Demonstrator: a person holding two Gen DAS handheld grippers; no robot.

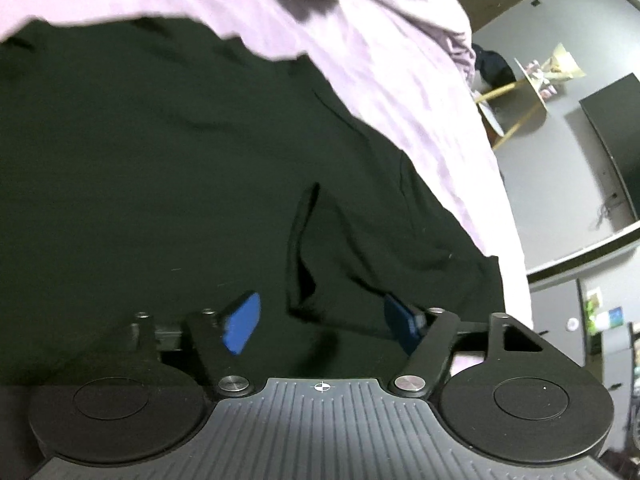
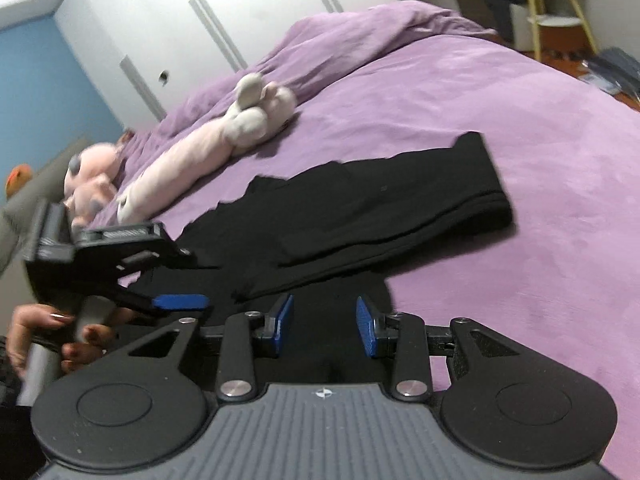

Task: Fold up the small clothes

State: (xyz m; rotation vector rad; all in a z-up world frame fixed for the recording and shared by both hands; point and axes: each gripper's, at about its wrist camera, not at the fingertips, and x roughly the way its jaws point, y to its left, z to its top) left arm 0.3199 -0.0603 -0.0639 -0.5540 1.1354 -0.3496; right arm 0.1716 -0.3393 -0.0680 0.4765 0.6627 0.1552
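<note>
Where the black garment (image 1: 160, 184) darkens, folds blur together.

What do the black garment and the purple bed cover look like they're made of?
Black garment: looks like a soft matte knit, perhaps cotton jersey; it drapes limply with rounded folds and no shine. Purple bed cover: seems a brushed, velvety fabric, perhaps fleece or microfibre; patchy light-and-dark nap shows across it.
</note>
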